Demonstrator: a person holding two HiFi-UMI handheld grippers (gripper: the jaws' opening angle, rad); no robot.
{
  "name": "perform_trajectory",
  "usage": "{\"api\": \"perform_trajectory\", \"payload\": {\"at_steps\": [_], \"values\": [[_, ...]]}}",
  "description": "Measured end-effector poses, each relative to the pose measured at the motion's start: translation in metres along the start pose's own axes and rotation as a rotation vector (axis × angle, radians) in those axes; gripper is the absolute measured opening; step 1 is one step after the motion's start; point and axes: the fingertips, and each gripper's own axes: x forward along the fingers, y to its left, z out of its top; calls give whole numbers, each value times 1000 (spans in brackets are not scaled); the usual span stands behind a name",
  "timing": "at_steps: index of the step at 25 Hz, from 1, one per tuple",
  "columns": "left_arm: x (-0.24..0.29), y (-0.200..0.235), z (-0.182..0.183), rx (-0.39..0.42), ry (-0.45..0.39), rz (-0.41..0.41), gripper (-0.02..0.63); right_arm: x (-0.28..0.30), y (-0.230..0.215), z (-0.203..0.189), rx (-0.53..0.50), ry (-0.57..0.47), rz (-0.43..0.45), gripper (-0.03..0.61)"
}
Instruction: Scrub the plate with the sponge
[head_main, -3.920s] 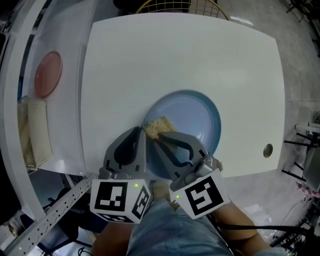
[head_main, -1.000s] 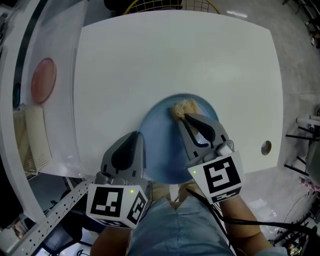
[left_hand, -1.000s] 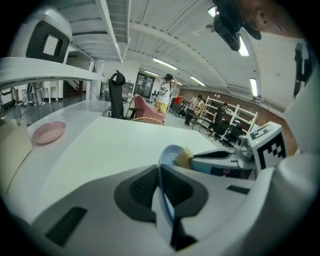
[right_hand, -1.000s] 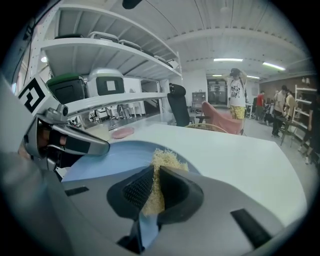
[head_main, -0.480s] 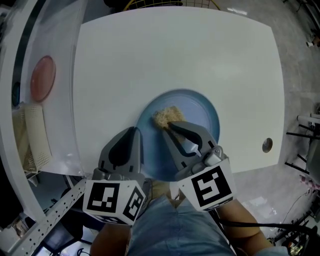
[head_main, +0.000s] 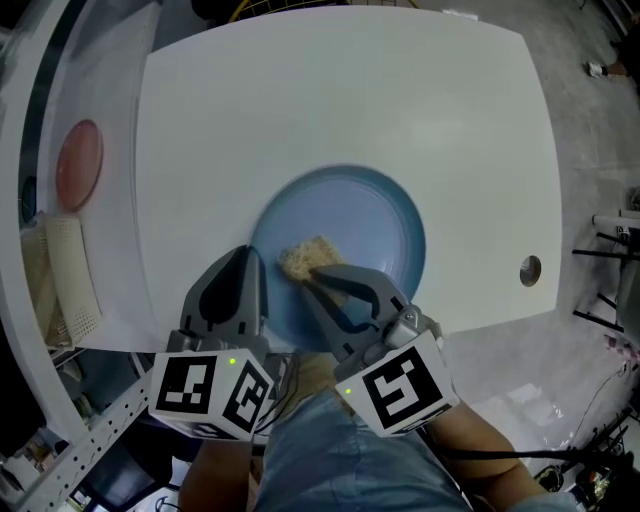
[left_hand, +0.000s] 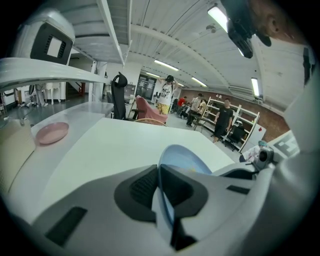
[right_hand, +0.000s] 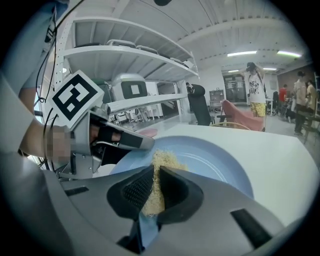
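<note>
Open workshop hall: metal shelving (right_hand: 135, 55), strip lights (left_hand: 220, 17), office chairs (left_hand: 119, 95).

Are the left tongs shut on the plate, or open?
Shut on it. In the left gripper view the left tongs clamp the rim of the plate, one jaw on each side.

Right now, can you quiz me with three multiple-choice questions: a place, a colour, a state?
1. Where is the sponge? A. on the plate, in the right gripper; B. on the shelf; C. on the bare table.
2. What colour is the plate? A. green; B. blue; C. black.
3. What is the left gripper doing? A. hanging open; B. holding the sponge; C. shut on the plate's rim.
Answers: 1 A, its jaws pinch it against the plate; 2 B, blue in every view; 3 C, the rim runs between its jaws.
</note>
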Motion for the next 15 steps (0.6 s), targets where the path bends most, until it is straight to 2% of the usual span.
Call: {"api": "perform_trajectory", "payload": {"at_steps": [8,15], "values": [[-4,1,-4,21,-5,18,25,-15,9,-24,43,2,5,43],[-5,1,-5,43,-1,25,25,-31,-2,-46,93,15,-44,43]]}}
